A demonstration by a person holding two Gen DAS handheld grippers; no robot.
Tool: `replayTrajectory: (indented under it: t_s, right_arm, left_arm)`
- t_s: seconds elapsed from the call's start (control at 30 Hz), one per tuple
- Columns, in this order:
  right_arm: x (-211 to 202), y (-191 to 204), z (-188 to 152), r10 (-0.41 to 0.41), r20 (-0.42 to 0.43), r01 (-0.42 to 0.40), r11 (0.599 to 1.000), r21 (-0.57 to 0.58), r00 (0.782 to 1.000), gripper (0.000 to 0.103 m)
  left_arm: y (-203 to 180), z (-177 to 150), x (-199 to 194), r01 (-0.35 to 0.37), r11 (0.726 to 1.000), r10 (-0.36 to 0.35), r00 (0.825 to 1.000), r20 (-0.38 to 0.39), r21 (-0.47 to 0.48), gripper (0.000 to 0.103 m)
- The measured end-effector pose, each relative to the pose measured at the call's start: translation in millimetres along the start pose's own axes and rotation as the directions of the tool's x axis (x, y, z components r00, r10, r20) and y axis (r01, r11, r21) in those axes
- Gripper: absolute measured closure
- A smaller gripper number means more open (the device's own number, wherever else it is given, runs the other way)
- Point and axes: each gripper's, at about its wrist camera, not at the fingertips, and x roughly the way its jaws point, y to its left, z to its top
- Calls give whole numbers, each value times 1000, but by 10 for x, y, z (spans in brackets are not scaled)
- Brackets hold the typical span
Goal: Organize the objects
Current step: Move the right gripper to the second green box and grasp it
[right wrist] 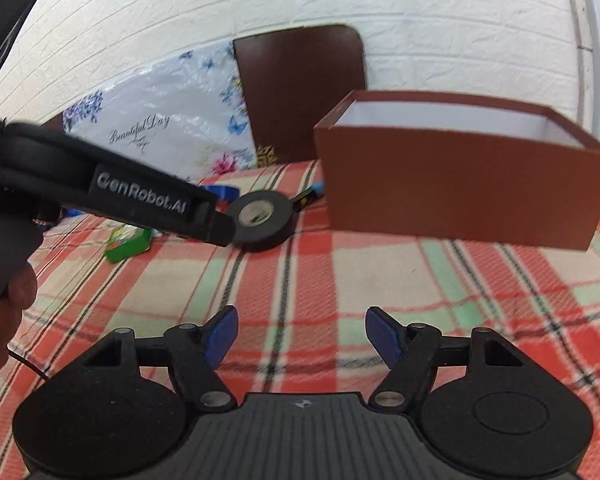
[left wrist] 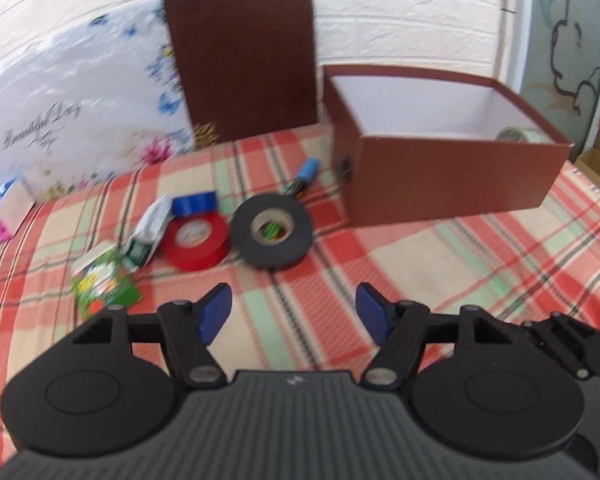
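Both the left gripper (left wrist: 294,312) and the right gripper (right wrist: 300,334) hover with fingers wide and empty over the plaid bedspread (left wrist: 440,264), where black tape (left wrist: 274,232) and red tape (left wrist: 196,242) lie left of the open brown box (left wrist: 452,184).

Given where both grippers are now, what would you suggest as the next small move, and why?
Probably ease the left gripper forward and down onto the black tape roll. Its jaws stand open and empty, the roll lies flat on the checked cloth straight ahead, and the brown box beside it is open, already holding one roll.
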Motion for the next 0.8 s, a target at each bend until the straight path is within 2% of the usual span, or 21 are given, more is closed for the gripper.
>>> replayTrajectory:
  t_s: [0.27,0.6,0.7,0.8]
  right_arm:
    - [150,264,-43,29,-59,-30,999,-29,998,33]
    - [255,485,-21,43,-92,-49,996,-68,995,33]
    - [332,583,22,63,-102,-72,994,-87,993,33]
    - [448,739,96,99,-107,-112,987,-117,989,33]
  left_arm:
    - [493,-332,5,-85,994,82,996,-34,-65,33]
    - [1037,-545,88,-153,979,148,988,-48,-131,32]
    - [1347,-631,118,-206,964,202,978,-43,-167,31]
    - [1783,-765,158,-296,930,291,955,-58,-218,30]
